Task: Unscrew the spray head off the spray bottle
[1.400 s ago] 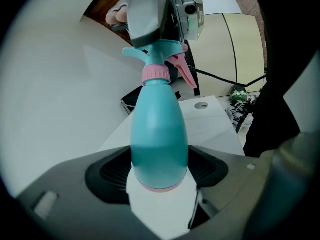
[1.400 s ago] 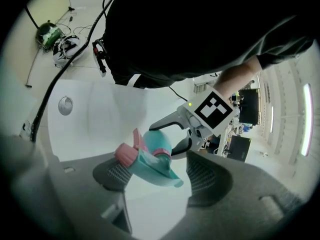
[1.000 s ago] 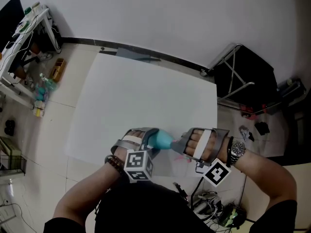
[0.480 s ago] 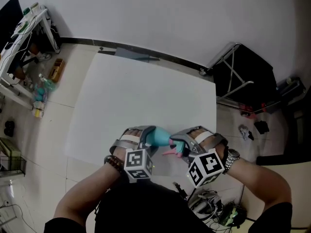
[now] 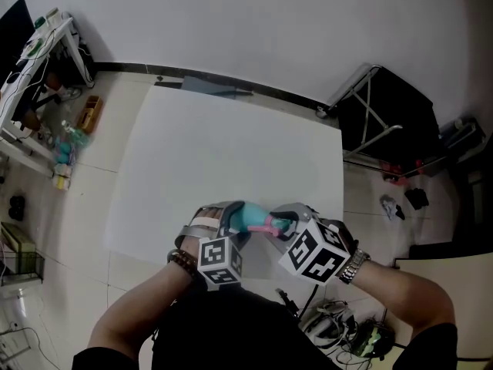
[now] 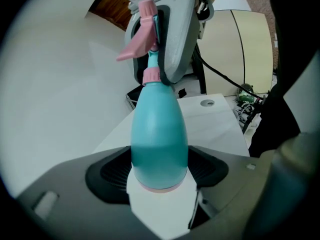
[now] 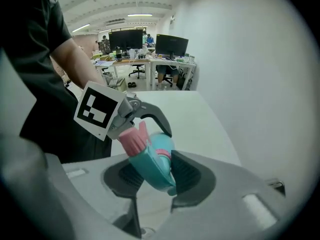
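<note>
Teal bottle, spray head between right fingers

Both clamped: left gripper, right gripper

A broad white table takes up the middle of the room, its far edge close to a plain white wall with a dark skirting strip along the bottom. The floor is pale, glossy tile. On the left stands a white rack crowded with small clutter. On the right is a black folding stand, and tangled cables lie on the floor nearer to me. Farther off, desks carrying dark monitors sit under ceiling strip lights.
</note>
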### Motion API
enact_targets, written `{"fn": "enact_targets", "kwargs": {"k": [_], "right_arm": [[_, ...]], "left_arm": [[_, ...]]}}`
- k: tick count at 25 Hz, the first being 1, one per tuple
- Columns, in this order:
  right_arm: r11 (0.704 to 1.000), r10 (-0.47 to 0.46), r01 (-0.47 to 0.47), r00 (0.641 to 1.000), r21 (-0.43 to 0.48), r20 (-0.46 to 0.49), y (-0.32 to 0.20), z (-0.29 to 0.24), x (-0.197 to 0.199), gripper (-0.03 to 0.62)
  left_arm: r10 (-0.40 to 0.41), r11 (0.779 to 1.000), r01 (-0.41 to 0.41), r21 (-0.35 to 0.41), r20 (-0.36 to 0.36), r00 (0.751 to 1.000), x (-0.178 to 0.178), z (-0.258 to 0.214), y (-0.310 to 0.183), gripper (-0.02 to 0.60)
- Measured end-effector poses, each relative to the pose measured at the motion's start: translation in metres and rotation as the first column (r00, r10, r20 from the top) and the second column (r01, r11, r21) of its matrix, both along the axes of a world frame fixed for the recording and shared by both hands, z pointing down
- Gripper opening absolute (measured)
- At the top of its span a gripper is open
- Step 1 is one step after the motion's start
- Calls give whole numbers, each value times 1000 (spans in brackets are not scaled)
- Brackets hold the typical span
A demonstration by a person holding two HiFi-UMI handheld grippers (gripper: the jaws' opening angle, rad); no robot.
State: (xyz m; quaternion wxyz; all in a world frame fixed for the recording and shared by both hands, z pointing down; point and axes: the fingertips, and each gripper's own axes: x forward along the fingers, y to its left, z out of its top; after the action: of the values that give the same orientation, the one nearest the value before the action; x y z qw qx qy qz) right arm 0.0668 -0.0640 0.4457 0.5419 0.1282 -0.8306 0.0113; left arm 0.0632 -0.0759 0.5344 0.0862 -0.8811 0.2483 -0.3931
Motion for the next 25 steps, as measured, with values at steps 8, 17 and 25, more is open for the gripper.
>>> {"fn": "enact_targets", "kwargs": {"k": [8, 17, 25], "right_arm": [[997, -29, 26, 999, 69, 37, -8, -7, -2, 213], [992, 70, -84, 986, 92, 149, -19, -23, -1, 227], [976, 183, -205, 953, 72, 241, -19, -20, 11, 227]], "left_arm": [[-42, 994, 31, -108, -101, 994, 1, 13, 4, 377], [-127, 976, 81, -203, -221, 967, -10, 25, -4, 380], [-183, 958, 107, -267, -278, 943, -13, 43, -13, 380]]}}
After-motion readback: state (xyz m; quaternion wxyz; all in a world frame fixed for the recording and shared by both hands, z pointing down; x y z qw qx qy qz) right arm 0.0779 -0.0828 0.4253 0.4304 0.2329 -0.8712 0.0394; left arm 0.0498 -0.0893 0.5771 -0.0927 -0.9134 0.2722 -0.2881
